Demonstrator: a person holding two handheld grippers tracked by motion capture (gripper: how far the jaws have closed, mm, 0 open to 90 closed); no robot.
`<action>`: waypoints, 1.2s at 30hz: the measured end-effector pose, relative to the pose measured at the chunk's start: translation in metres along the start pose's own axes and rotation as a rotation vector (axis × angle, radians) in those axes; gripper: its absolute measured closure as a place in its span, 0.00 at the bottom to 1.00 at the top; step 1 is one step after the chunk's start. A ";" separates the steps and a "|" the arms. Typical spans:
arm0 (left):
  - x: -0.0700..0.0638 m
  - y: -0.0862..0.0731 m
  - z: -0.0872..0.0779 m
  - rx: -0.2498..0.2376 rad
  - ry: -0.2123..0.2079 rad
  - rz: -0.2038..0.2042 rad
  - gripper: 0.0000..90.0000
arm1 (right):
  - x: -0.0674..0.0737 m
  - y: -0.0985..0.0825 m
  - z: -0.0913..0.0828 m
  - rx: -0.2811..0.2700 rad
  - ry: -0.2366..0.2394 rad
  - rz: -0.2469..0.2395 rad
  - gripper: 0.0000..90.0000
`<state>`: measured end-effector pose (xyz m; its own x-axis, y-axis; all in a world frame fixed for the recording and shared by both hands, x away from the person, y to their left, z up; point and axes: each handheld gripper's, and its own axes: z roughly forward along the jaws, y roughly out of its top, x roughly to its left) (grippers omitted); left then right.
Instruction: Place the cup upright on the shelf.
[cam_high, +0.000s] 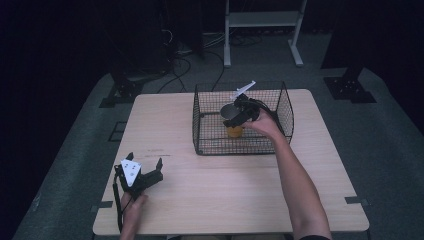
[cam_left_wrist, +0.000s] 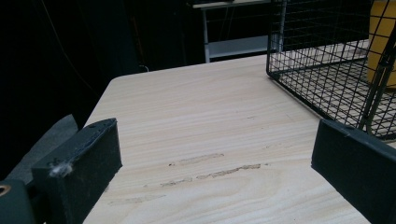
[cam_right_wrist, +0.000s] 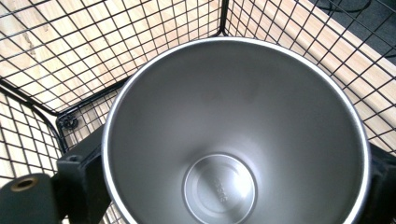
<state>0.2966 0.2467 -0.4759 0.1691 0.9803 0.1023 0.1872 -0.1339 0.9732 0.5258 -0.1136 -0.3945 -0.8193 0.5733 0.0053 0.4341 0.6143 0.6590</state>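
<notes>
A yellow cup with a steel inside (cam_high: 234, 125) stands upright in the black wire basket (cam_high: 205, 146) on the far half of the table. My right gripper (cam_high: 235, 119) reaches down into the basket and is shut on the cup; in the right gripper view its jaws press on both sides of the cup (cam_right_wrist: 233, 135), whose empty steel inside faces the camera. My left gripper (cam_high: 145, 167) rests low near the table's front left, open and holding nothing. Its fingers (cam_left_wrist: 88, 158) spread wide over bare wood, with the basket (cam_left_wrist: 322, 70) and the yellow cup (cam_left_wrist: 383, 42) beyond at the right.
The light wooden table (cam_high: 235, 195) has free room across its front and left. Faint scuff marks (cam_left_wrist: 210, 172) lie on the wood ahead of the left gripper. A white metal stand (cam_high: 262, 20) and cables sit on the dark floor behind the table.
</notes>
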 end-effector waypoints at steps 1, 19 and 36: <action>0.000 0.000 0.000 0.000 0.000 0.000 0.01 | 0.001 0.000 0.000 0.002 -0.003 0.001 0.08; -0.001 0.000 0.001 0.000 0.002 0.006 0.01 | 0.002 0.006 -0.011 -0.069 -0.026 0.004 0.02; 0.001 0.000 0.000 0.003 0.006 -0.006 0.01 | 0.001 0.003 -0.051 -0.242 0.065 0.098 0.02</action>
<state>0.2970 0.2475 -0.4759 0.1623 0.9819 0.0972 0.1908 -0.1279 0.9733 0.5070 -0.1384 -0.3545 -0.8037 0.5826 0.1213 0.4168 0.4056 0.8135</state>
